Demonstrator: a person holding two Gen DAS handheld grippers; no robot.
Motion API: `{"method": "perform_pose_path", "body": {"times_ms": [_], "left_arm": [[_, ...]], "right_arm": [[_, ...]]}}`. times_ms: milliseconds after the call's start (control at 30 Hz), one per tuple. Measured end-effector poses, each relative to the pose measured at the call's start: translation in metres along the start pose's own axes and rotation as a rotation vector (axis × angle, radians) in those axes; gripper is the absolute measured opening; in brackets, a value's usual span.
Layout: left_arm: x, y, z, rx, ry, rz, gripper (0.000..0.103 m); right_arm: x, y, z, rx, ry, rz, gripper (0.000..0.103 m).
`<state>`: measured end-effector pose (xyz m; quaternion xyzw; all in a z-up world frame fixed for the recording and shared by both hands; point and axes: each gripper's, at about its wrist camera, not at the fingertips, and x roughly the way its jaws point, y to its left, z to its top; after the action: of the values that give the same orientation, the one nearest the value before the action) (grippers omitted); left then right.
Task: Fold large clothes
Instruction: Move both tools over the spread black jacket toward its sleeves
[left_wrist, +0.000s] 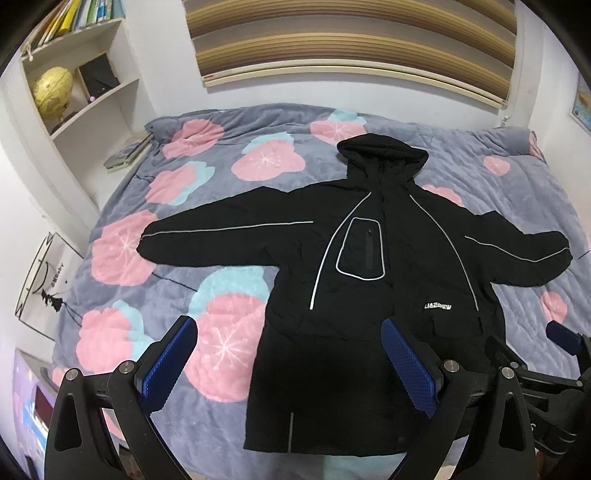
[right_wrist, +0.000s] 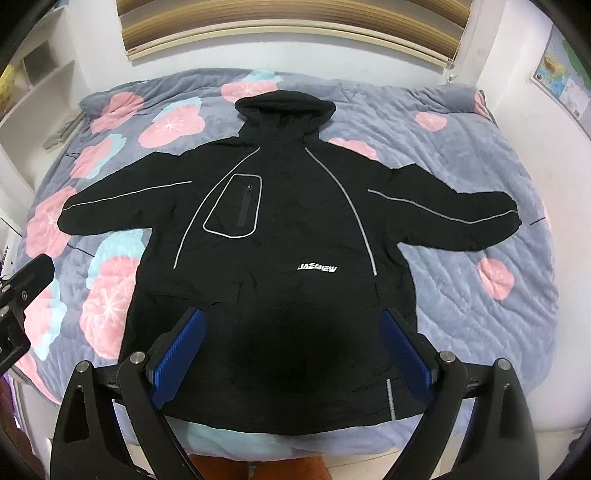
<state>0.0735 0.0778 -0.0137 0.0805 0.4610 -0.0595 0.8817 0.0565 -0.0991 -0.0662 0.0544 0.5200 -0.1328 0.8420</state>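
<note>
Jacket (right_wrist: 280, 236) is seen spread flat and face up on the bed (right_wrist: 480, 177), hood toward the headboard edge, hem at the near edge, both sleeves stretched out sideways toward the bed's side edges. Its long axis is run straight away from both grippers. The left gripper (left_wrist: 291, 365) is held released above the hem's left portion, nothing between its blue pads (left_wrist: 410, 369). The right gripper (right_wrist: 293, 354) is likewise spread wide and empty, poised over the hem's middle-to-right part. No fold is yet made. The left sleeve is judged nearer the left gripper, the right sleeve nearer the right, so each sleeve could be taken inward by its own side.
</note>
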Motion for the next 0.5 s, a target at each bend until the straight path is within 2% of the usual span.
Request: {"method": "perform_pose_path", "body": {"times_ms": [500], "left_arm": [[0.034,0.041,0.019,0.043,-0.015,-0.059,0.100]], "right_arm": [[0.015,0.054,0.003,0.050,0.027,-0.034,0.096]]}}
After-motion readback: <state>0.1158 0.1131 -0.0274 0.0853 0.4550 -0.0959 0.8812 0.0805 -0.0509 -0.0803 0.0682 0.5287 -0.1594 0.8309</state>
